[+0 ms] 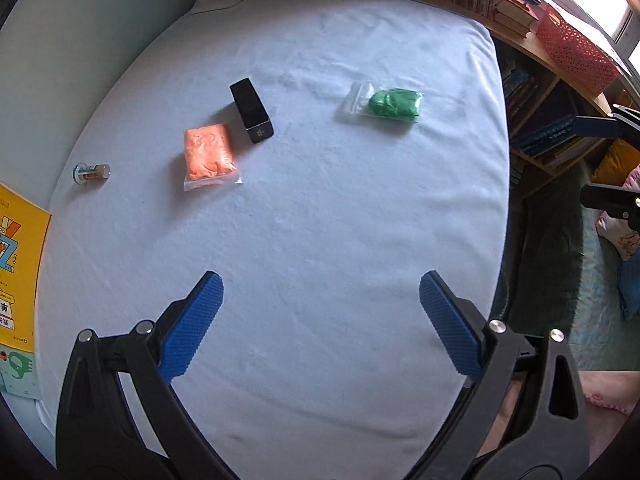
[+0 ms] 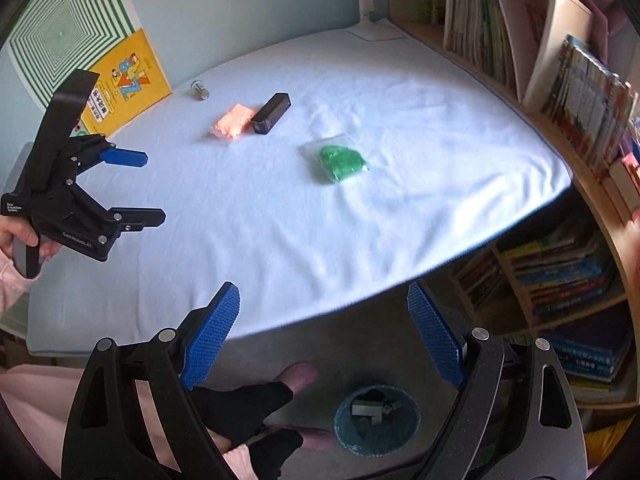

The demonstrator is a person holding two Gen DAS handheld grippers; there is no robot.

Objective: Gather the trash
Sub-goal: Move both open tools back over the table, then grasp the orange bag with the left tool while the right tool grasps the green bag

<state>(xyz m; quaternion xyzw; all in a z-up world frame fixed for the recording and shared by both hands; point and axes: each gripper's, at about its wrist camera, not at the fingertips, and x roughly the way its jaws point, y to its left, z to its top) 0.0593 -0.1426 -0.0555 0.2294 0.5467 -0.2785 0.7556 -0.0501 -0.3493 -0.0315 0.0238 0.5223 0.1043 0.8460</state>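
While both claws gape empty, green bag (image 1: 386, 104) well ahead, bin (image 2: 376, 420) below right claw (image 2: 324, 336)

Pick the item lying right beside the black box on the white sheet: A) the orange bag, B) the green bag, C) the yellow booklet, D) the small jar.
A: the orange bag lies just next to the black box, while the green bag and the small jar lie well apart from it.

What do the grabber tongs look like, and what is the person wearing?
Both tongs, the left tongs and the right tongs, have black frames shaped like big scissors, with silver round bolts and bumpy blue pads on the fingers. The left one carries small white lettering on its black body. The person wears a pale pink sleeve.
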